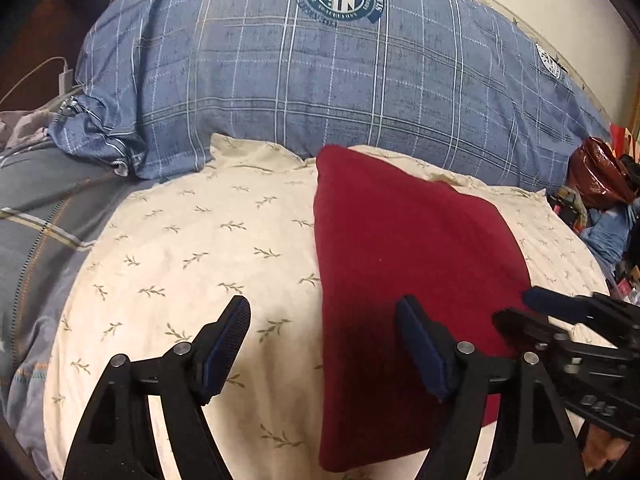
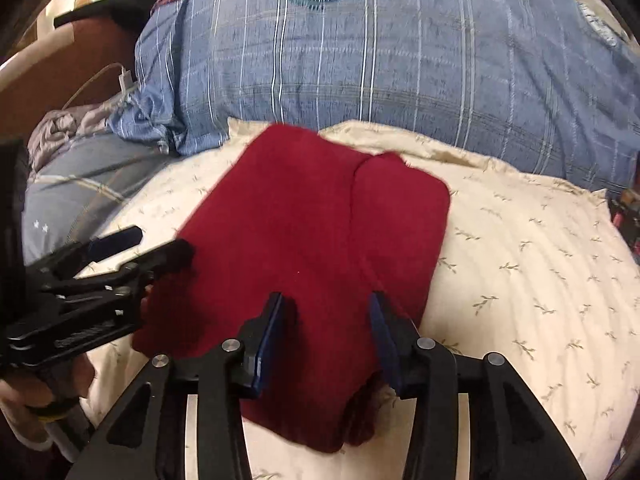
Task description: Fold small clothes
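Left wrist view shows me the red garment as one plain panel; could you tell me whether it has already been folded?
Observer: It seems so. In the right wrist view a fold line runs lengthwise down the red garment, with a narrower part to its right.
Operator: Thank you. Is the right gripper holding it?
Observer: No. The right gripper is open over the near end, and the cloth between its fingers lies flat.
Operator: How does that near edge look?
Observer: Its layers bunch unevenly there.

Left hand-held gripper (image 1: 323,312) black-framed, navy ribbed pads, silver pivot screws, right hand-held gripper (image 2: 327,300) alike
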`<action>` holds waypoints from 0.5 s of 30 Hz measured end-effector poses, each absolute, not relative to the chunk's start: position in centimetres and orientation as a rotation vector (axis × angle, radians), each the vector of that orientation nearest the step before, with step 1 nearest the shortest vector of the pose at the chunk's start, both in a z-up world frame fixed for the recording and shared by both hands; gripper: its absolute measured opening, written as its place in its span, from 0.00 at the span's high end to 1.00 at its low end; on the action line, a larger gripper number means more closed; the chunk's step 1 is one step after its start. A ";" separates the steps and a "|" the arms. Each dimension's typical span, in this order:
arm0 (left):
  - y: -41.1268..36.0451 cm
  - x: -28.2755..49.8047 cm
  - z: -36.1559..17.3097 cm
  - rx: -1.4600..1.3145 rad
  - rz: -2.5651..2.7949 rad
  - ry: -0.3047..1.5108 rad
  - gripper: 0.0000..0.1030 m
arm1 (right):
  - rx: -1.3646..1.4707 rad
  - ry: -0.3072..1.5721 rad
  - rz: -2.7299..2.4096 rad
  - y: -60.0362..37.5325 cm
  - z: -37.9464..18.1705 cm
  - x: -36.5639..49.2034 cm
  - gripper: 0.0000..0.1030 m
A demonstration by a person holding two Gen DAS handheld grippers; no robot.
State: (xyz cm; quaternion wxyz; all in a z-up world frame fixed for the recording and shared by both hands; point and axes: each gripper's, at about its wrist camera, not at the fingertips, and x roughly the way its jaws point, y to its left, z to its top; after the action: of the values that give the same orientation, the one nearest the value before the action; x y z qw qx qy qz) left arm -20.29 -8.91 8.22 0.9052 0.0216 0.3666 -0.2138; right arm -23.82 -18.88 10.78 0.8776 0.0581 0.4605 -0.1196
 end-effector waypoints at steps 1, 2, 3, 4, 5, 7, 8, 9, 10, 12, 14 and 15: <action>-8.7 -20.6 8.3 0.044 -0.435 0.749 0.25 | 0.134 0.939 -0.254 -18.6 11.2 -24.2 0.49; -8.6 -20.8 8.4 0.044 -0.431 0.743 0.24 | 0.154 0.913 -0.267 -18.4 11.7 -24.8 0.45; -8.5 -21.1 8.5 0.044 -0.427 0.736 0.24 | 0.170 0.895 -0.283 -18.3 12.2 -25.1 0.37; -8.4 -21.3 8.6 0.046 -0.422 0.730 0.24 | 0.187 0.881 -0.305 -18.2 12.5 -25.5 0.36; -8.2 -21.6 8.7 0.049 -0.411 0.723 0.23 | 0.192 0.876 -0.317 -18.1 12.6 -25.7 0.36; -8.0 -22.1 9.0 0.055 -0.401 0.705 0.23 | 0.184 0.879 -0.339 -17.9 12.9 -25.7 0.34; -7.9 -22.4 9.1 0.062 -0.398 0.695 0.23 | 0.171 0.884 -0.352 -17.7 12.9 -25.6 0.33; -7.9 -22.7 9.2 0.071 -0.392 0.687 0.23 | 0.164 0.888 -0.360 -17.7 12.9 -25.5 0.31; -7.8 -22.8 9.3 0.075 -0.391 0.683 0.23 | 0.158 0.893 -0.372 -17.7 13.0 -25.6 0.30; -7.7 -23.2 9.5 0.074 -0.386 0.675 0.23 | 0.163 0.891 -0.387 -17.6 13.1 -25.6 0.29; -7.5 -23.6 9.6 0.071 -0.386 0.671 0.23 | 0.187 0.886 -0.395 -17.7 13.2 -25.7 0.25; -7.4 -23.6 9.7 0.072 -0.388 0.669 0.23 | 0.198 0.884 -0.399 -17.7 13.3 -26.0 0.23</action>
State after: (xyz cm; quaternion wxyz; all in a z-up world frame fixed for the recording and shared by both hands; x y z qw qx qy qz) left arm -23.62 -7.40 9.71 0.9256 0.0350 0.3259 -0.1893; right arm -25.98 -17.69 13.25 0.8799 0.0951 0.4243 -0.1916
